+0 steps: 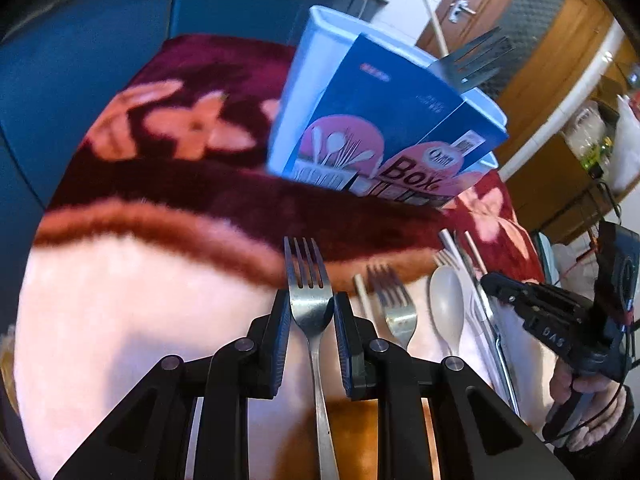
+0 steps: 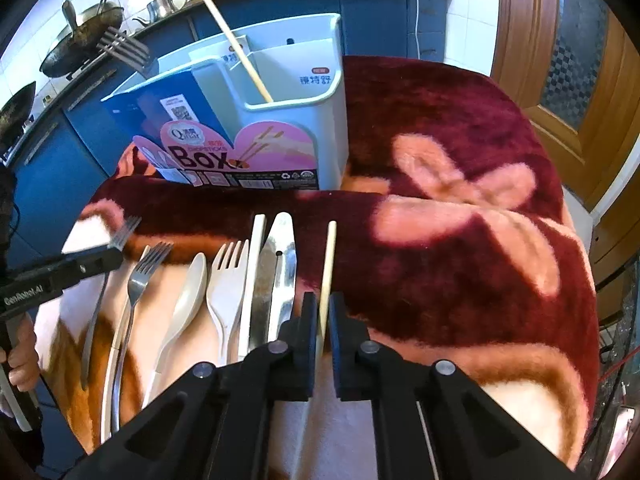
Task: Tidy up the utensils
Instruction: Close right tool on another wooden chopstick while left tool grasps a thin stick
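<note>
1. My left gripper point(image 1: 311, 312) is clamped on a metal fork point(image 1: 310, 300): both pads press on the sides of its neck, the tines point away from me and the handle runs back between the fingers.
2. My right gripper point(image 2: 321, 320) is closed on a pale chopstick point(image 2: 326, 276), which passes straight between the two pads with its tip pointing toward the box.
3. Both utensils sit low over a dark red blanket point(image 2: 460, 128) with pink flowers; I cannot tell whether either one is lifted off it.
4. Left of the chopstick a row of utensils lies on the blanket, side by side: a shiny knife point(image 2: 284, 268), a white knife point(image 2: 252, 280), a white plastic fork point(image 2: 226, 284), a beige spoon point(image 2: 184, 300) and a second metal fork point(image 2: 138, 280).
5. A pale blue utensil box point(image 2: 332, 92) with a blue cardboard sleeve stands upright beyond the row.
6. In the box, another chopstick point(image 2: 240, 48) leans in the right compartment and a metal fork point(image 2: 124, 50) sticks out tines-up at the left.
</note>
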Tool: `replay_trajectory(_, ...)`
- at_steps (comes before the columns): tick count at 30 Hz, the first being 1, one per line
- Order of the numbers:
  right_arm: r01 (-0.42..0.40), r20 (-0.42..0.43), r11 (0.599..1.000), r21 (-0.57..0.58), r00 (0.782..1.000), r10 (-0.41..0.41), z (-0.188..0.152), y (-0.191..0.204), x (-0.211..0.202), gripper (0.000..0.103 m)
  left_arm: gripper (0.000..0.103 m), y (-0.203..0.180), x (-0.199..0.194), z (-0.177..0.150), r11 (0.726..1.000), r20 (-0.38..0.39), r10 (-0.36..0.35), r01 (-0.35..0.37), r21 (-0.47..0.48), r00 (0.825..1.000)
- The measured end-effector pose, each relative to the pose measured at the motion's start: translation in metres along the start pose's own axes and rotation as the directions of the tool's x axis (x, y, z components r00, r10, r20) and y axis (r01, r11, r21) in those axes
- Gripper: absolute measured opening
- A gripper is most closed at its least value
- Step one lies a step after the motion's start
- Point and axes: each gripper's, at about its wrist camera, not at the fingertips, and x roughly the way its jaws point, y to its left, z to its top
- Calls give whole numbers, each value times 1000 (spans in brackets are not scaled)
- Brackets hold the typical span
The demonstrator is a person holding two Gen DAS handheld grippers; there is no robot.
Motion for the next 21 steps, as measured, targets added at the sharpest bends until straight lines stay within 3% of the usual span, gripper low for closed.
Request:
replay_trajectory(7,-40,-33,999,5,999,40,4,-9,2,6,22,1,2,6,999,-69,-7,5,-32,998)
replay_trajectory(13,-61,-82,998,23,995,62,9,-12,5,7,22,20,6,17,989,-122,-115,103,-103,986)
replay_trajectory(21,-92,-135,995,34,986,96,19,-12,10,15,22,25,12,23,981,-133,-191,183,-71,973)
